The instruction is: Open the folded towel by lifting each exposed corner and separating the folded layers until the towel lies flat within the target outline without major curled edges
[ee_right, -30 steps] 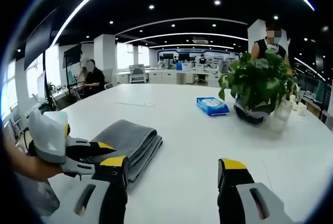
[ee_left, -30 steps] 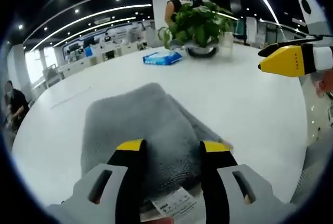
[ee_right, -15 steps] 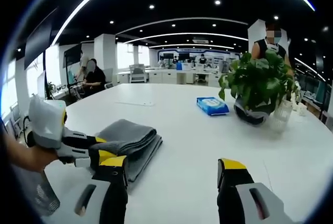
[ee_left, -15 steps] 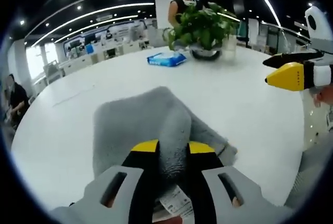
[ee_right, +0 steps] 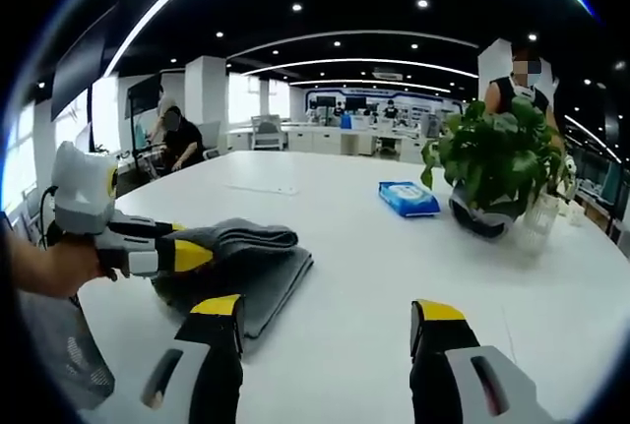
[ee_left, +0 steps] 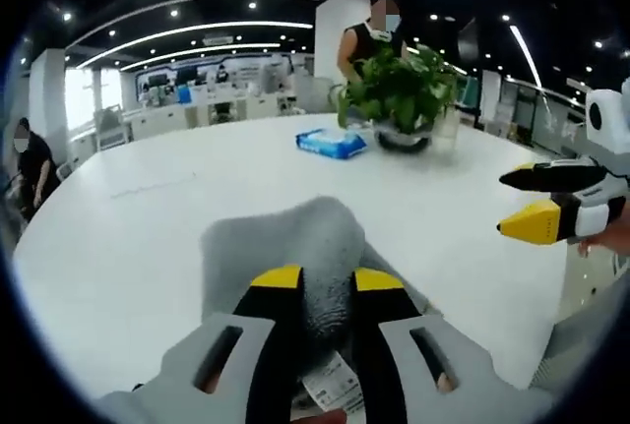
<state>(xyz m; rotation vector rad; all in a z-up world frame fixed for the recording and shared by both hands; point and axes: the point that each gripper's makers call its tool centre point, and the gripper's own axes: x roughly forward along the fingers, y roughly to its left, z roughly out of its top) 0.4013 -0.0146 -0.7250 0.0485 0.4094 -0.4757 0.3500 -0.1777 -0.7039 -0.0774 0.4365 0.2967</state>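
Observation:
A grey folded towel (ee_right: pixel 261 267) lies on the white table (ee_right: pixel 374 257). My left gripper (ee_left: pixel 328 281) is shut on the towel's top layer (ee_left: pixel 315 247) near its white label (ee_left: pixel 333 387), and that layer is raised into a hump. Seen from the right gripper view, the left gripper (ee_right: pixel 192 255) holds the lifted edge above the rest of the towel. My right gripper (ee_right: pixel 325 314) stands open over bare table to the right of the towel, nothing between its jaws. It also shows at the right in the left gripper view as the right gripper (ee_left: pixel 527 203).
A potted green plant (ee_right: pixel 497 163) and a blue packet (ee_right: pixel 409 198) sit further back on the table. A glass bottle (ee_right: pixel 536 222) stands beside the plant. A person stands behind the plant, another sits at far left. Bare table lies right of the towel.
My left gripper closed on the towel's top layer and has lifted it, bunching it up off the lower layers. The right gripper stayed open and nearly still.

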